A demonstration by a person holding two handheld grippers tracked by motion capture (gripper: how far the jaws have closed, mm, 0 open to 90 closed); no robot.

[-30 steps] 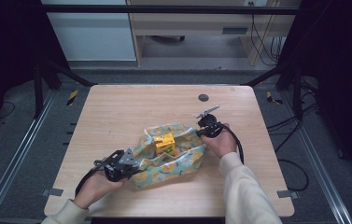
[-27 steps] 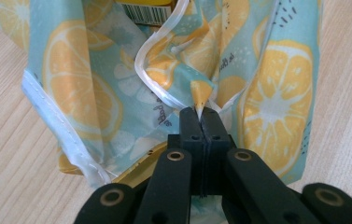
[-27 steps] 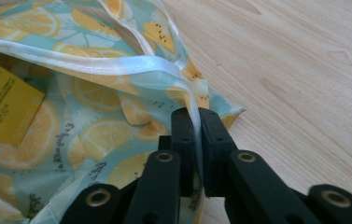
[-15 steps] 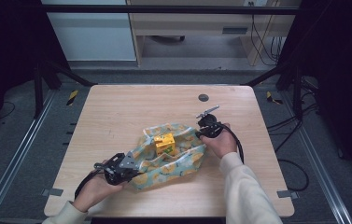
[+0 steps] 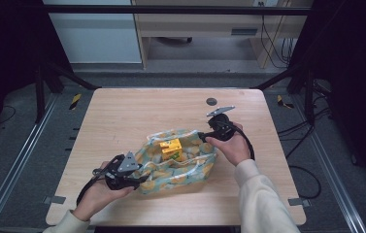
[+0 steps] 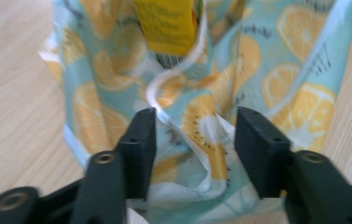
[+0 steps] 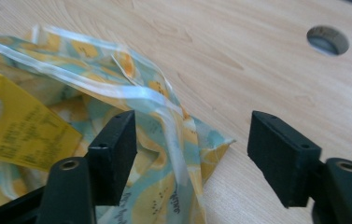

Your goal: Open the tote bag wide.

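The left gripper point(image 6: 194, 135) and right gripper point(image 7: 192, 151) are parted, jaws just opening — the fruit-print bag point(image 5: 180, 165) is released so the yellow carton point(image 5: 171, 149) stays inside.

The table point(image 5: 122, 116) is viewed from above; the bag point(image 5: 180, 167) is seen close from opposite ends by both gripper views.

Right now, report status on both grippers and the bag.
Left gripper, right gripper: just opened, off fruit-print fabric bag. Yellow carton inside. Nothing in the way.
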